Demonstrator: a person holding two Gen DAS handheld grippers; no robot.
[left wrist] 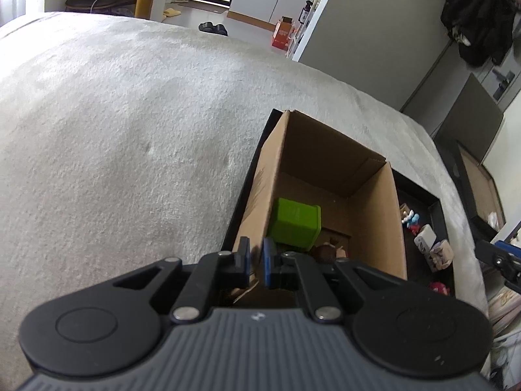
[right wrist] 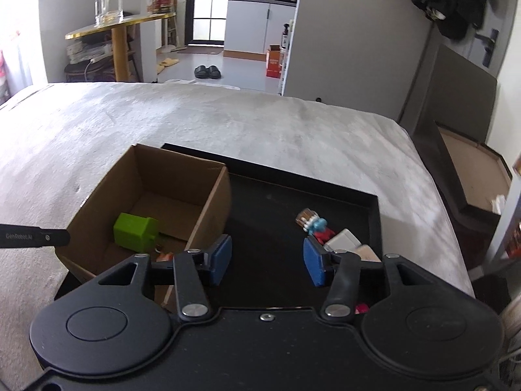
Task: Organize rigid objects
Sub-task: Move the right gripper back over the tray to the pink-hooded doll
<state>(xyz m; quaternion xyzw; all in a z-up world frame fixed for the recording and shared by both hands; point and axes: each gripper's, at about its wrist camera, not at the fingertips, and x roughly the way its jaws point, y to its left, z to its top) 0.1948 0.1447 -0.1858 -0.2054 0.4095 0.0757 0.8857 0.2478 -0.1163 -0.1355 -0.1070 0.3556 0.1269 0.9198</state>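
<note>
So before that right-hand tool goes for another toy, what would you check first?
1. Right gripper fingers open, nothing between: ok.
2. Left gripper shut on the cardboard box wall, steadying it: ok.
3. Toys left in the black tray, like the blue figure: ok.
4. Room in the box beside the green block: ok.
5. Which toy is easiest to grasp: cannot tell.

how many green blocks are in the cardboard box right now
1. The green block lies on the floor of the cardboard box, toward its near left side. Small brownish and reddish items sit beside it, and the near wall may hide more.
</note>
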